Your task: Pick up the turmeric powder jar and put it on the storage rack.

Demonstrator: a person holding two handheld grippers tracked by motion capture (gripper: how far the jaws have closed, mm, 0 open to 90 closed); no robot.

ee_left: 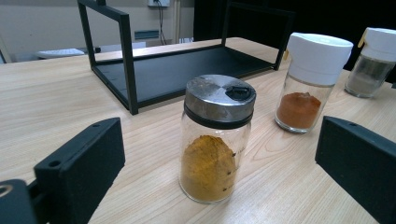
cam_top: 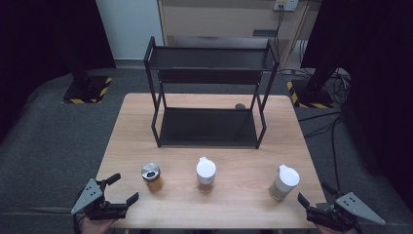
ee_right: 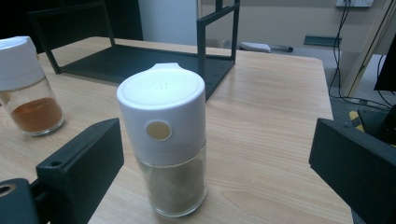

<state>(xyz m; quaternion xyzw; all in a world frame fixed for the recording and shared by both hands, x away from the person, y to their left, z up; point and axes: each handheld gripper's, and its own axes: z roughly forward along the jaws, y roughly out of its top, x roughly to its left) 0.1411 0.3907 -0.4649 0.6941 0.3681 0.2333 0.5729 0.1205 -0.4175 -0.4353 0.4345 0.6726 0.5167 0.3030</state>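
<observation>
Three spice jars [cam_top: 206, 174] in row before black rack [cam_top: 209, 92]; grippers wide.

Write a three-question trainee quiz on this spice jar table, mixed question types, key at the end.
1. True or false: the glass jar of yellow powder with a metal lid stands on the black metal two-tier rack.
2. Which jar stands ahead of the right gripper? A: glass jar of pale powder with a white cap; B: glass jar of orange-red powder with a white cap.
3. How do the jaws of the left gripper stand?

Key: 1 false, it stands on the wooden table. 2 A. 3 open, holding nothing.
</observation>
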